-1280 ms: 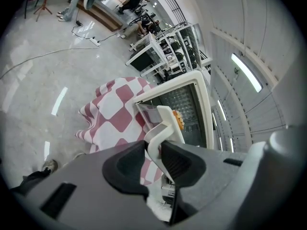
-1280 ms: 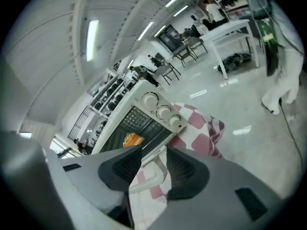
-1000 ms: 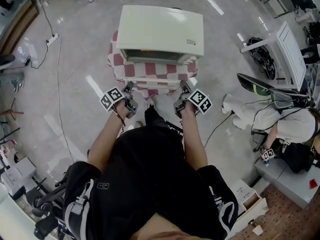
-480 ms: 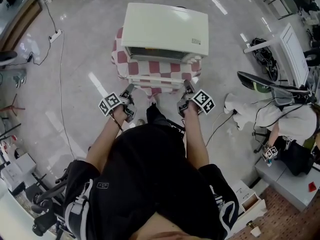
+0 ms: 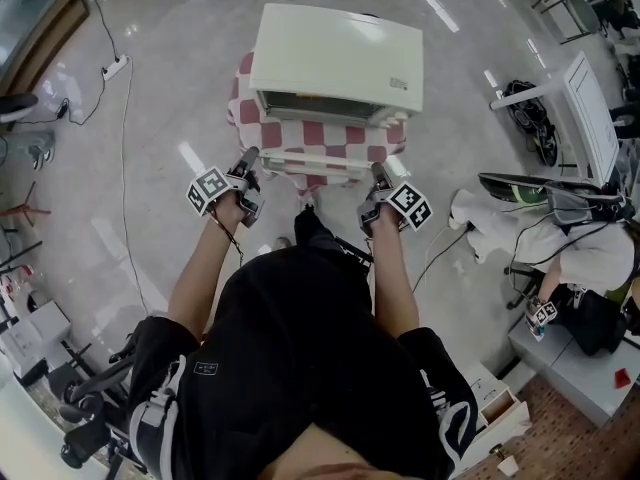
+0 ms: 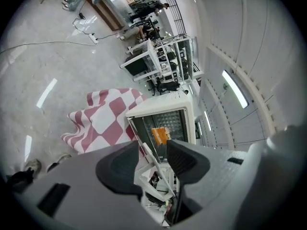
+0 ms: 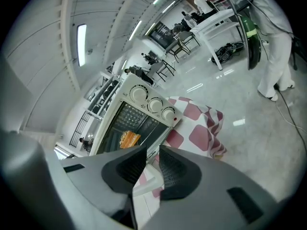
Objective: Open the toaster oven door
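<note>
A cream toaster oven [image 5: 335,58] stands on a red-and-white checked cloth [image 5: 250,118]. Its glass door [image 5: 322,140] hangs down open, with the white handle [image 5: 325,161] nearest me. An orange piece of food [image 6: 160,134] lies inside, also seen in the right gripper view [image 7: 127,139]. My left gripper [image 5: 246,162] sits just off the handle's left end. Its jaws [image 6: 153,150] have just been opening; the door's white edge shows in the gap, untouched by the pads. My right gripper [image 5: 381,179] is shut on the handle's right end [image 7: 152,157], its jaws having just closed further.
A person in white [image 5: 585,253] crouches at the right beside a white table [image 5: 590,108]. A cable and power strip [image 5: 115,65] lie on the floor at the left. Three knobs [image 7: 154,104] line the oven's right side. Office chairs stand at bottom left.
The left gripper has opened and drawn off to the left, away from the handle's end. The right gripper has stayed at the handle's right end.
</note>
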Demonstrator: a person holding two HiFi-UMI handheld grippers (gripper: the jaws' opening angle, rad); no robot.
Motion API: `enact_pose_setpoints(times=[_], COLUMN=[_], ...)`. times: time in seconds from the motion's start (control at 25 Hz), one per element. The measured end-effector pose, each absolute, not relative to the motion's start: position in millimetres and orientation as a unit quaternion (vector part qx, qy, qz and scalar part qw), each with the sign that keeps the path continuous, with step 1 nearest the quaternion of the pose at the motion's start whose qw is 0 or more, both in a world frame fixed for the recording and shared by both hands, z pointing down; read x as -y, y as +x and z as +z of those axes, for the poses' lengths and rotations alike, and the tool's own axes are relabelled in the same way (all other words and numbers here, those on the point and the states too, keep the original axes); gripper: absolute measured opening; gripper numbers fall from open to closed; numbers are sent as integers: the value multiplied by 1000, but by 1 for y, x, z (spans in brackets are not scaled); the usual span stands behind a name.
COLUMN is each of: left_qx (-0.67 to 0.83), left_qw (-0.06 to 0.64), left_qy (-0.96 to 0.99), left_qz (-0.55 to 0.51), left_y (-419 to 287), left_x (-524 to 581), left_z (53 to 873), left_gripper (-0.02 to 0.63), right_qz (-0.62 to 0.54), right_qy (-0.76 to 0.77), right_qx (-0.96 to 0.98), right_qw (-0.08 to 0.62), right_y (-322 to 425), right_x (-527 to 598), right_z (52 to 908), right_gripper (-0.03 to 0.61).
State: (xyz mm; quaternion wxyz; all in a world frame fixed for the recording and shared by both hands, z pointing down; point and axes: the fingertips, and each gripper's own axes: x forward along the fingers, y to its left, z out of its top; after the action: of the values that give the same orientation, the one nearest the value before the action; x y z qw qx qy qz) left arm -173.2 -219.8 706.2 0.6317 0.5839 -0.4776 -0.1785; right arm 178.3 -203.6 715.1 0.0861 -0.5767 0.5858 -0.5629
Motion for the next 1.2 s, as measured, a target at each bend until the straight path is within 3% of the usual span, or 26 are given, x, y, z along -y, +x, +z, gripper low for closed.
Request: enact_pose_setpoints(times=[0.12,0.2,0.24,0.56,1.2], left_qx=[466,463,464,469,499], left_qw=[643,647,648,666,686], left_qy=[583,583,582,568,529], left_qz=[-173,-165,-163,-118,-16], left_y=[-165,-161,-160,-159,-163], left_x=[222,221,220,204,169], left_z=[711,713,715,736,811], left_gripper=[185,93,81,63,60], right_qz=[-562,-562,-562,-573,-617], right_qy=[-576,-576,-576,-574,-533], right_qx=[-588,-588,-589,-584,-570], right_qw=[86,84,81,43,-98], right_y=[178,178,178,177,171], right_x=[203,204,203,188,158], right_z=[713,712,712,733,809], right_gripper=[101,101,100,97,94])
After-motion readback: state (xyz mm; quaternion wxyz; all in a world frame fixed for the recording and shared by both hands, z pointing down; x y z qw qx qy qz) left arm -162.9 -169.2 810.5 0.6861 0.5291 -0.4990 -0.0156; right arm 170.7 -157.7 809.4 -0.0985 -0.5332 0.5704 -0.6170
